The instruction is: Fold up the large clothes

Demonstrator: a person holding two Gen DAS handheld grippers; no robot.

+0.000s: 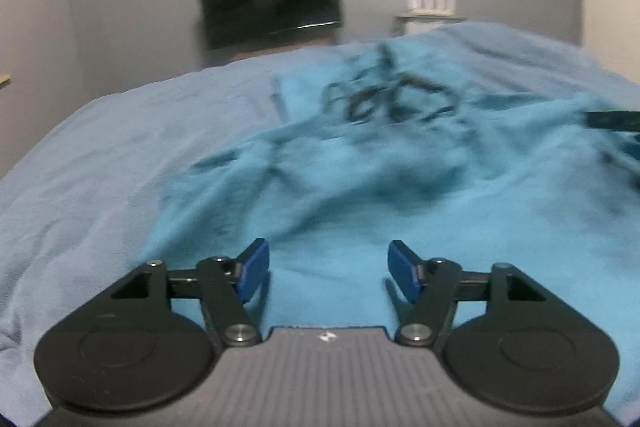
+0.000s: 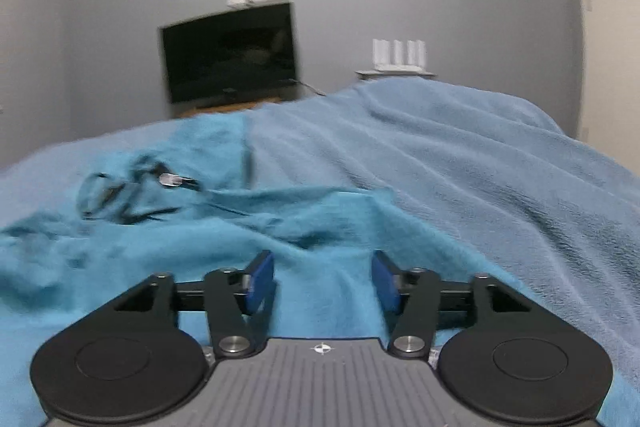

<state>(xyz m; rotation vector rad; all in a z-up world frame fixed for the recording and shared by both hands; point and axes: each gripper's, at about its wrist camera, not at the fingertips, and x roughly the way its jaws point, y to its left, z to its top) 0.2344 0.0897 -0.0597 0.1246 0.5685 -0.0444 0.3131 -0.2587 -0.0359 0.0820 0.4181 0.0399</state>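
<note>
A bright turquoise garment (image 1: 360, 187) with a dark looping print lies rumpled on a pale blue bed cover (image 1: 100, 147). My left gripper (image 1: 328, 267) is open, its blue pads apart just above the garment's near edge, holding nothing. In the right wrist view the same garment (image 2: 200, 227) spreads to the left, print and a small label at far left. My right gripper (image 2: 323, 277) is open and empty over the garment's near right part. The other gripper's dark tip (image 1: 612, 121) shows at the right edge of the left wrist view.
The pale blue bed cover (image 2: 480, 167) rises in folds to the right. A dark television (image 2: 230, 55) stands against the grey wall beyond the bed. A white rack on a small stand (image 2: 398, 61) is at the back right. A pale door (image 2: 608, 27) is at far right.
</note>
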